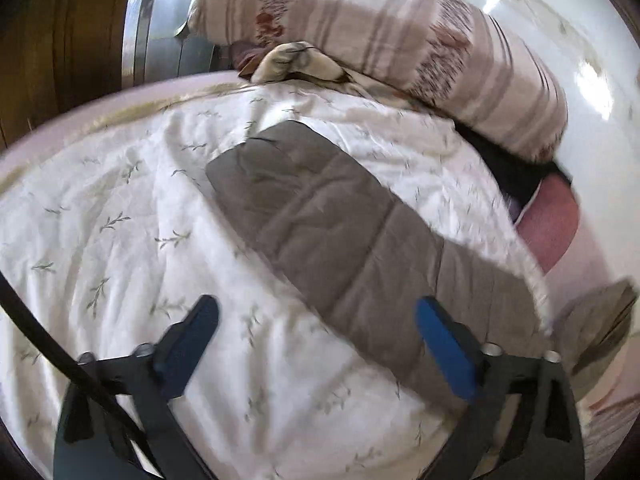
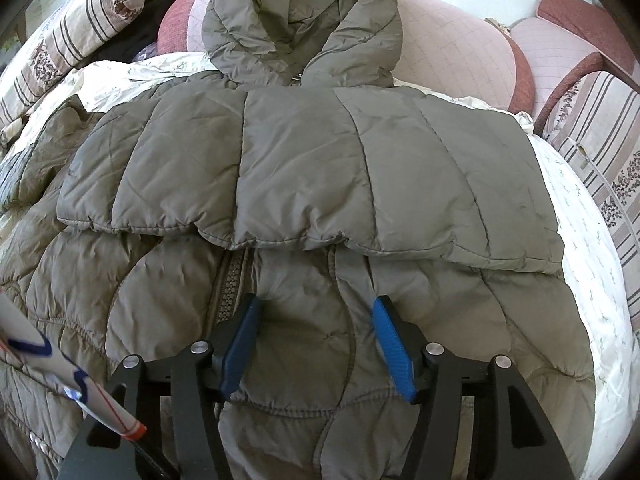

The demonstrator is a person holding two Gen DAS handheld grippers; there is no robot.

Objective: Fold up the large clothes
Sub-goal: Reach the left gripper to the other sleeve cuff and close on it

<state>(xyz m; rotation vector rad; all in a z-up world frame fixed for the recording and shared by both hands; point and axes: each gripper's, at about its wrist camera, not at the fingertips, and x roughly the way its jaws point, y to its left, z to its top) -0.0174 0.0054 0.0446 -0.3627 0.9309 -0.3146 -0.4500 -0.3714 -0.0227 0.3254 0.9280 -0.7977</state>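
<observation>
Although the grey-brown puffer jacket point(image 2: 304, 184) lies mostly flat on the white leaf-print quilt point(image 2: 576, 216), hood point(image 2: 304, 12) toward the pink cushions point(image 2: 452, 48), I find the fold unsecured. One sleeve point(image 2: 280, 168) is laid across the chest; the padding is springy, and I judge it may lift and slide off once left alone. My right gripper point(image 2: 316, 332) sits low over the front panel beside the zipper point(image 2: 230, 284), jaws moderately apart, a ridge of quilted fabric between them; the pads do not appear to press on it. If I close here I could pinch only the top layer and drag the front askew, or catch the zipper teeth. My left gripper point(image 1: 316, 340) hangs wide and empty over the quilt beside the other sleeve point(image 1: 320, 224), which lies stretched out well clear of the body. That view is smeared, so an approach made now risks grabbing quilt along with sleeve. The striped pillow point(image 1: 400, 48) near that sleeve's end could snag it as it is swung over.
</observation>
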